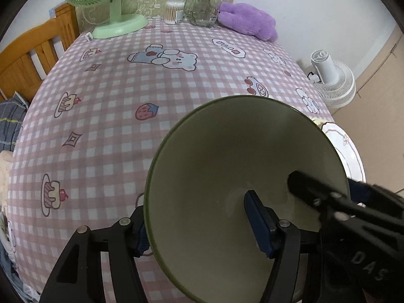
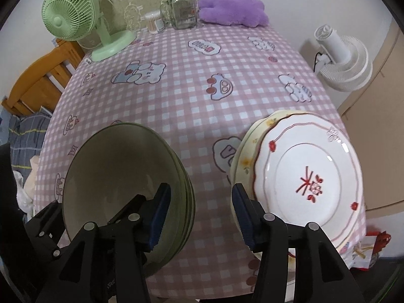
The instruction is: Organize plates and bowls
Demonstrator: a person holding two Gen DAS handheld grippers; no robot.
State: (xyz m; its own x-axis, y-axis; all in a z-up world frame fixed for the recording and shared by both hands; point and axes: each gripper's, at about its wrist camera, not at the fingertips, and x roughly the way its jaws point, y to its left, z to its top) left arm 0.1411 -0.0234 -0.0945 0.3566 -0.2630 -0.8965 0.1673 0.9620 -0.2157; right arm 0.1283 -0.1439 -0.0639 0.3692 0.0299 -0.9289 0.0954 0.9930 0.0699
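Note:
A green-rimmed bowl with a cream inside [image 1: 227, 166] fills the lower right of the left wrist view. My left gripper [image 1: 197, 223] straddles its near rim, one pad outside, one inside; whether it squeezes the rim is unclear. In the right wrist view the bowl tops a stack of nested green bowls [image 2: 126, 176] at the table's front left. My right gripper [image 2: 200, 214] is open and empty; its left finger reaches over the bowl's rim and shows inside the bowl in the left wrist view [image 1: 310, 192]. A white plate with red flowers [image 2: 308, 176] lies on a cream plate [image 2: 246, 151] at the front right.
The table has a pink checked cloth [image 2: 181, 96]. At its far edge stand a green desk fan [image 2: 70, 15], a cotton-swab tub [image 2: 154, 21], a glass jar [image 2: 181, 8] and a purple plush toy [image 2: 232, 10]. A white fan [image 2: 343, 58] stands beyond the right edge.

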